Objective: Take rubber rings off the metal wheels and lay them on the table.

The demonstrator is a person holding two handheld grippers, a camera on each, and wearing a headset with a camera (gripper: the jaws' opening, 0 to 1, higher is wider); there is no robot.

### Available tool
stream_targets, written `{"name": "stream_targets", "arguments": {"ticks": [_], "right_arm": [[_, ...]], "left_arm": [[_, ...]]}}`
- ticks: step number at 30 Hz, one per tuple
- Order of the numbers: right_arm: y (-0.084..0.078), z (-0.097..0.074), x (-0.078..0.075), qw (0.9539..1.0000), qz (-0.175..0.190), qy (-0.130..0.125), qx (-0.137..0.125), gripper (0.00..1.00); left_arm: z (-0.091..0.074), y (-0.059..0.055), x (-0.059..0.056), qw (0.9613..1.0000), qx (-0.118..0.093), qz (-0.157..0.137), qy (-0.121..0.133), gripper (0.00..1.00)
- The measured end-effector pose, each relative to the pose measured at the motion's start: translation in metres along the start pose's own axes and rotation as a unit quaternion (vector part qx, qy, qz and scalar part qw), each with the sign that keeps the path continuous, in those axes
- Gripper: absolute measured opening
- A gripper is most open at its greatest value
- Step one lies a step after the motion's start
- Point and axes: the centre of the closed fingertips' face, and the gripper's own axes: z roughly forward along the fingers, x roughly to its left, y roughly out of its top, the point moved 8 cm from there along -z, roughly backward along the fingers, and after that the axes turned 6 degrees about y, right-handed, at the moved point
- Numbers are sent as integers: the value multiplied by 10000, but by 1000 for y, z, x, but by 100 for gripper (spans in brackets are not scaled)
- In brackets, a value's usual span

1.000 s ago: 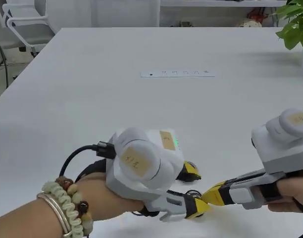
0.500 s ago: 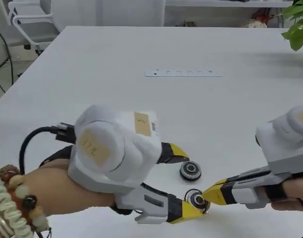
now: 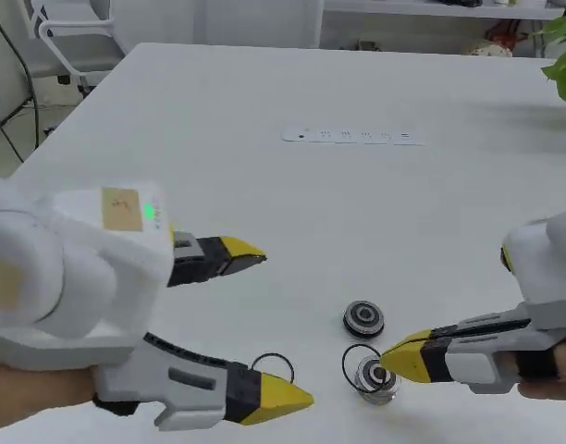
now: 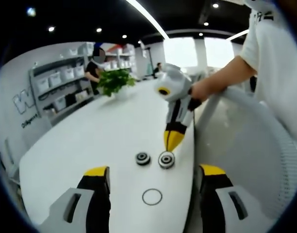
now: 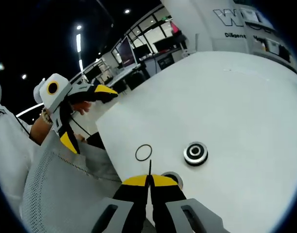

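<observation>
This is an open-plan office or lab workroom. A long white bench has a power-socket panel set flush in its top. A white office chair stands just past the bench's far corner. A potted plant sits at one end of the bench, and beside that end, wall shelves hold white storage bins. Beyond another side of the bench are desks with computer monitors. Above the bench run recessed spotlights and a light strip, and large lettering marks a wall.
</observation>
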Motion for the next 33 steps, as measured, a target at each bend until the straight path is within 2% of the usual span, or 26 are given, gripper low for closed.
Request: {"name": "stream_targets", "arguments": {"ticks": [8,13,17,24,33], "right_arm": [[11,-11,4,9998,-53,21,-166,0],[20,-15,16,9995,-137,147,-254,0],[25,-14,22,9994,-248,227,-125,0],[41,-6,31,9982,-470,375,-48,0],[51,12,28,9978,-507,420,79,0]], "left_arm": [[-25,-14,5,9991,-18,-296,302,79],[-36,-20,11,9972,-87,-554,493,81],[-37,-25,12,9959,-119,-709,558,80],[-34,-36,4,9947,-61,-905,476,80],[-36,-43,1,9937,65,-996,515,79]]}}
